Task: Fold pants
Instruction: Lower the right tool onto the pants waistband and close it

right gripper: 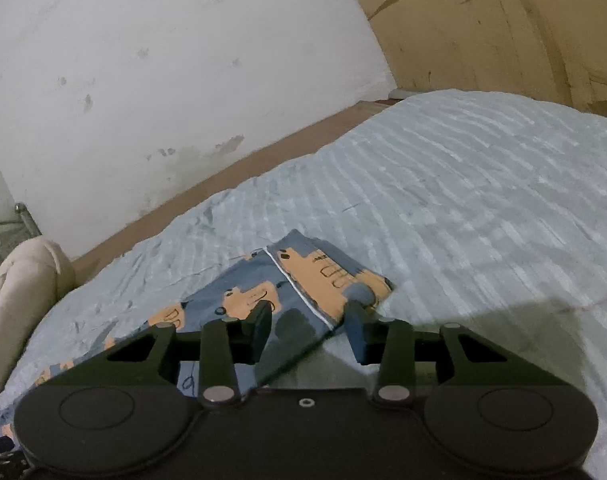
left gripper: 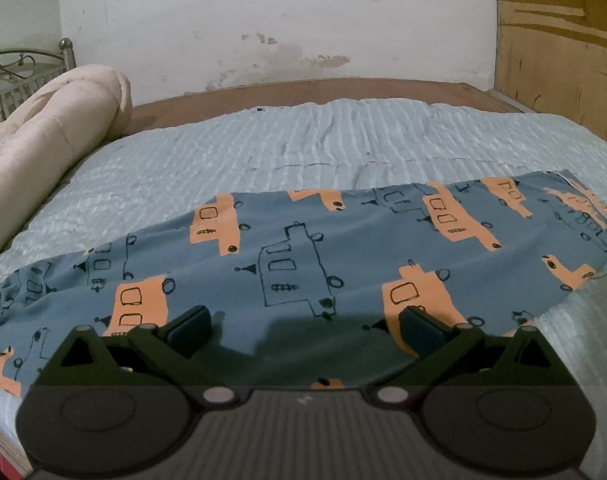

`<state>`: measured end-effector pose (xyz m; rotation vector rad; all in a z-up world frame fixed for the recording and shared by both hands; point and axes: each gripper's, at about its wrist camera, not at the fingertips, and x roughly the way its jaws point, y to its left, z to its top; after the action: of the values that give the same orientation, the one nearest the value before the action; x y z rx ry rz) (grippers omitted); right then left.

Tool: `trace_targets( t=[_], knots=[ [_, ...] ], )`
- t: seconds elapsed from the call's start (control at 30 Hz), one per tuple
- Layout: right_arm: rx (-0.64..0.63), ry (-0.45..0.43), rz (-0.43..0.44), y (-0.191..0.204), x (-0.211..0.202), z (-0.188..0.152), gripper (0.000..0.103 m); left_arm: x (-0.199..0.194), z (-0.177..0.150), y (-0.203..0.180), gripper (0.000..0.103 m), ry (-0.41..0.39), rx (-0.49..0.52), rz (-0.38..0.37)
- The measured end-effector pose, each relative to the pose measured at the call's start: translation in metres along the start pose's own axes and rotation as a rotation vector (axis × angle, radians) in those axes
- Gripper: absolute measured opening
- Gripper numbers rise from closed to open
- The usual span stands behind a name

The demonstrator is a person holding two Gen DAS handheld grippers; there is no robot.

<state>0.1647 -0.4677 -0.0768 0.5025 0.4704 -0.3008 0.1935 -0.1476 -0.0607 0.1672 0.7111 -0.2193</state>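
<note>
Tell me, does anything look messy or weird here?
Yes. The pants' leg end is flipped back, showing its white seam, and the wall has peeling, stained patches. A loose thread lies on the bedspread.

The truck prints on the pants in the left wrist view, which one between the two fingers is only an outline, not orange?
The outlined truck mid-pants: just dark lines on blue, while the trucks flanking it are filled orange.
</note>
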Motion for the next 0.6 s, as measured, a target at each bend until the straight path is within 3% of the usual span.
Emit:
trace_targets(
  t=[0.2, 0.27, 0.4, 0.6],
  knots=[
    [0.026, 0.012, 0.011, -0.004, 0.017, 0.009, 0.027, 0.000, 0.000, -0.001, 0.102, -0.001, 0.005, 0.002],
    [0.019, 0.025, -0.007, -0.003, 0.022, 0.010, 0.012, -0.001, 0.001, -0.001, 0.102, -0.003, 0.007, 0.000],
    [0.016, 0.036, -0.056, 0.001, 0.017, 0.009, 0.014, 0.001, 0.001, -0.001, 0.102, 0.000, 0.001, 0.001],
    [0.057, 0.059, -0.049, -0.008, 0.020, 0.007, 0.014, 0.004, 0.006, -0.004, 0.102, -0.001, 0.010, 0.001]
  ],
)
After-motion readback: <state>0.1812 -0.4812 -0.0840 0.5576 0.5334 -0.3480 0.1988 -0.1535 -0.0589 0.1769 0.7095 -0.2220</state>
